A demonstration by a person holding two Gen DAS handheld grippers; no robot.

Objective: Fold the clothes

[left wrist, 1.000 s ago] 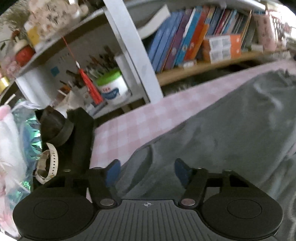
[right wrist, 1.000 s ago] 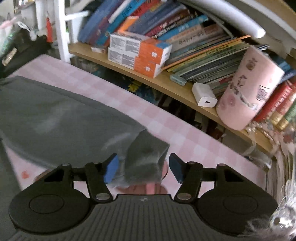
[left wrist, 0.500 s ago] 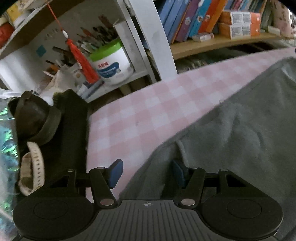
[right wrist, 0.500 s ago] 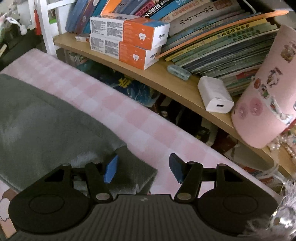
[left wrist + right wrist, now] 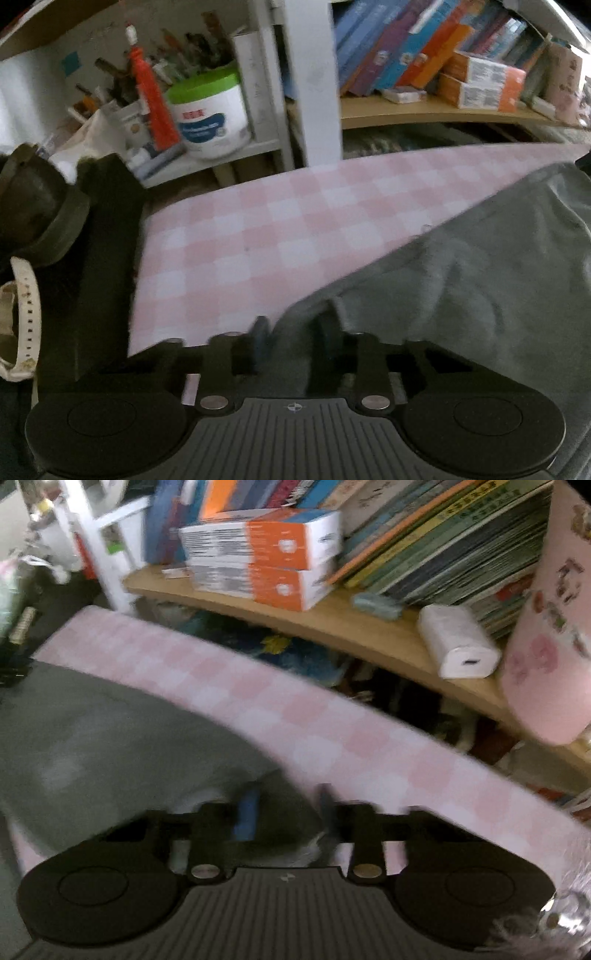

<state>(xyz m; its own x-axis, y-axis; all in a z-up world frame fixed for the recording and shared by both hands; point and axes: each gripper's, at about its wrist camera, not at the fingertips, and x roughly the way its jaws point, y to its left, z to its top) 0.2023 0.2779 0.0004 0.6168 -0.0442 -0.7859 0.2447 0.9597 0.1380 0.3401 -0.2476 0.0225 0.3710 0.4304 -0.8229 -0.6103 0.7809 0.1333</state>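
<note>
Two grippers now have their fingers narrowed onto the grey garment [image 5: 480, 280], which lies spread on the pink checked cloth [image 5: 258, 236] in front of the wooden bookshelf [image 5: 332, 624]. Left gripper [image 5: 291, 332]: fingers drawn in on a corner fold of the grey fabric, at the garment end farthest from the shelf's pink cup [image 5: 550, 627]; a half-second back those fingers stand wide with the fabric lying loose between them. Right gripper [image 5: 286, 805]: fingers likewise pulled in around the other corner, the end nearest that cup; earlier they are spread well apart over the same corner. Right view is motion-blurred, so whether the pads truly bite the cloth there is likely but not certain. Both views sit lower and closer to the checked cloth than a second ago, when the right-hand corner hangs lifted and bunched; now it lies flat below the shelf edge. Reading: both far corners along the shelf side look secured, which suits lifting that edge over as a fold. White charger block [image 5: 458, 650] sits on the shelf beside the cup.
</note>
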